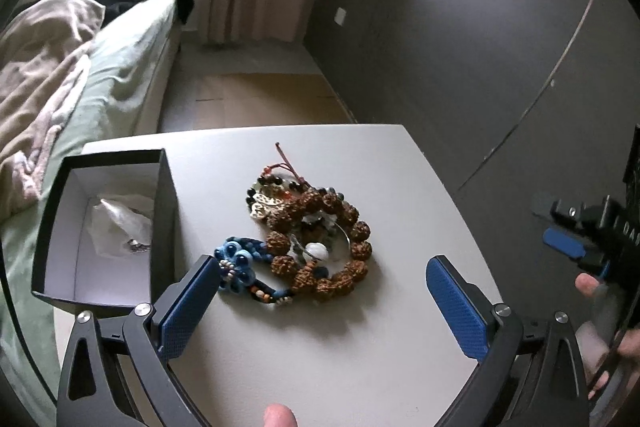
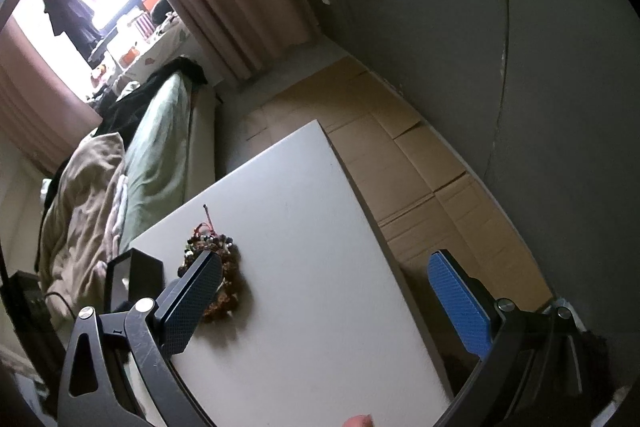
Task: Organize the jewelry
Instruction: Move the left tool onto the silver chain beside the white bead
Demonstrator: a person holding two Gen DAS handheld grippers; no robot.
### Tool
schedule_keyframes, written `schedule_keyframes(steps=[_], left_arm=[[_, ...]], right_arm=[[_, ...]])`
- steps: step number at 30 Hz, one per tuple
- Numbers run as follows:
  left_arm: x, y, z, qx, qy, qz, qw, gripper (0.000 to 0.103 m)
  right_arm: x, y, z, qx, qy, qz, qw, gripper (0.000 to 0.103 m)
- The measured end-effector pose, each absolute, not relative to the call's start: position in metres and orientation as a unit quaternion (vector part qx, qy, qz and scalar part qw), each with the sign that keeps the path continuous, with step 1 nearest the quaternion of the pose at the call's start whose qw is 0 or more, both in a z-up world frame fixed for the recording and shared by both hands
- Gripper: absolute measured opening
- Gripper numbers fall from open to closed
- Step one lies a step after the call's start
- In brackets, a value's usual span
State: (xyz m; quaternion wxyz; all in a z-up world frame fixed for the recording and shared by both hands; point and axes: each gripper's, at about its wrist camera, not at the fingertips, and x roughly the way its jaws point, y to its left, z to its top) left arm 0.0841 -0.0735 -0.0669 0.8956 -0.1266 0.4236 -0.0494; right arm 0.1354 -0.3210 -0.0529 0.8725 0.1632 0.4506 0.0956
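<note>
Beside the black box point(image 1: 108, 227), piled bracelets point(image 1: 316, 243) lie before the released left gripper point(image 1: 320, 303); right gripper point(image 2: 324, 299) gapes too.

Bench point(image 1: 280, 347): one, white.
Box point(image 1: 166, 211): one, black outside and white inside, open, at the bench's left edge; one crumpled clear plastic bag point(image 1: 120, 223) inside it.
Jewelry pile point(image 1: 312, 239): one, centre of the bench, pieces tangled. Countable in it: one bracelet of large brown knobbly beads point(image 1: 320, 283); one blue knotted cord piece point(image 1: 236, 263) at the near left; one strand of small dark and mixed beads point(image 1: 276, 183) with a red cord tail at the far side. Further pieces cannot be separated.
Hand-held grippers: two.
</note>
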Motion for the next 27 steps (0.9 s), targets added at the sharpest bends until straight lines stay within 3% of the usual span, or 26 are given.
schedule_keyframes(steps=[3, 8, 17, 27], left_arm=[[0.088, -0.075, -0.072, -0.116, 0.430, -0.047, 0.894, 0.100], [0.097, -0.078, -0.087, -0.107, 0.453, -0.055, 0.883, 0.068], [0.104, -0.082, -0.094, -0.116, 0.454, -0.068, 0.881, 0.034], [0.119, -0.077, -0.108, -0.134, 0.480, -0.062, 0.865, 0.032]], right_arm=[[0.136, -0.327, -0.056, 0.172, 0.453, 0.093, 0.870, 0.103], [0.140, -0.334, -0.058, 0.189, 0.453, 0.092, 0.866, 0.103], [0.148, -0.334, -0.060, 0.196, 0.459, 0.096, 0.861, 0.103], [0.155, -0.334, -0.063, 0.197, 0.467, 0.095, 0.857, 0.103]])
